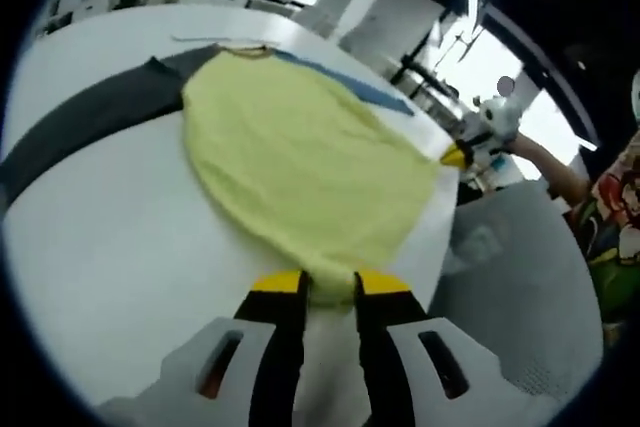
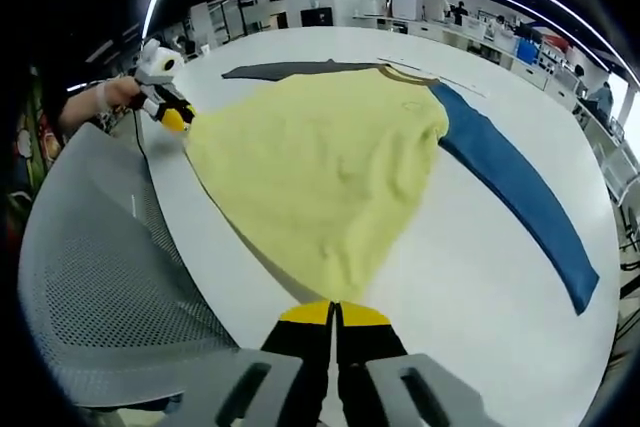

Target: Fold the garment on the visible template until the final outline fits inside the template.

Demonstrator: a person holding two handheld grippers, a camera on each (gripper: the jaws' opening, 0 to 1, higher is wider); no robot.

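A yellow garment [image 1: 300,162] lay spread on a white table [image 1: 110,257], and everything else is placed from it. In the left gripper view, the left gripper [image 1: 328,285] sat at the garment's near edge, its 2 yellow-tipped jaws a little apart with a fold of the yellow cloth pinched between them. Beyond the garment's far side ran a dark grey strip [image 1: 90,117] on one side and a blue strip [image 1: 350,87] on the other, both flat on the table and partly covered by the cloth. At the garment's opposite corner the right gripper [image 1: 456,156] touched the cloth edge, held by a hand [image 1: 530,152]. A grey mesh chair [image 1: 520,277] stood just off the table edge beside that corner.

In the right gripper view, the right gripper [image 2: 334,313] met the garment [image 2: 320,167] at its pointed near corner, jaws pressed together on the tip of the cloth. The blue strip [image 2: 520,197] ran out from under the garment's side and the dark grey strip [image 2: 290,69] lay along its far edge. The left gripper [image 2: 172,117] touched the garment's other corner, and the mesh chair [image 2: 100,277] stood near that side of the table [image 2: 480,307].
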